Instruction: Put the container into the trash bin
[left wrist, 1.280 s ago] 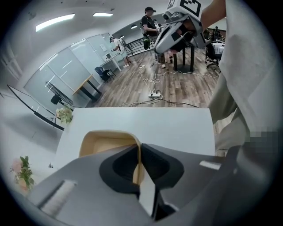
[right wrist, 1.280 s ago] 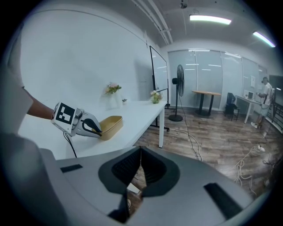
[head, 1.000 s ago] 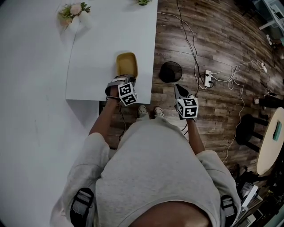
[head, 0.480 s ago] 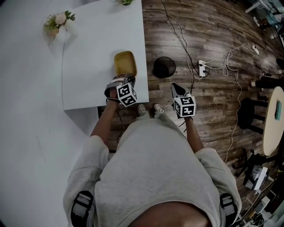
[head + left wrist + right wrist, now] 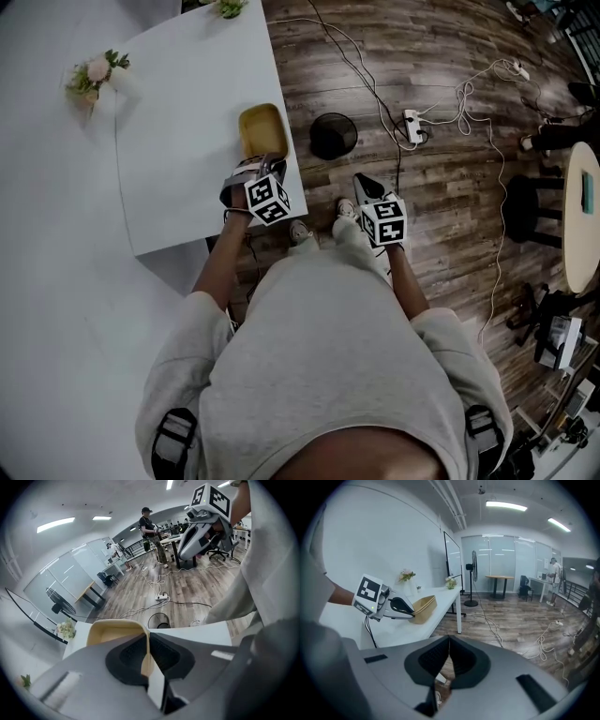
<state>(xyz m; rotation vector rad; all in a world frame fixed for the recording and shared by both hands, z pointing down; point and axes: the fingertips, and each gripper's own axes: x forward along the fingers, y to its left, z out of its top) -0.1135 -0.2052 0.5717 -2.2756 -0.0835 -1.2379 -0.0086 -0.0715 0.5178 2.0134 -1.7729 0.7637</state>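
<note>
A tan, shallow container (image 5: 262,129) is at the right edge of the white table (image 5: 183,159). My left gripper (image 5: 267,166) is shut on its near wall. In the left gripper view the thin tan wall (image 5: 146,654) is pinched between the dark pads, and the container's tray (image 5: 114,631) extends beyond. The black mesh trash bin (image 5: 334,136) stands on the wood floor just right of the table; it also shows past the container's rim (image 5: 159,619). My right gripper (image 5: 364,184) hovers over the floor near the bin, shut with nothing in it (image 5: 448,653).
A power strip (image 5: 411,125) with trailing cables lies on the floor beyond the bin. Flowers (image 5: 91,73) sit at the table's far left. A stool (image 5: 528,211) and a round table (image 5: 581,220) stand at the right. My shoes (image 5: 323,225) are by the table's corner.
The left gripper has carried the container a little toward the table's right edge and the bin. The right gripper has shifted slightly. The head view has swung, so everything sits further left.
</note>
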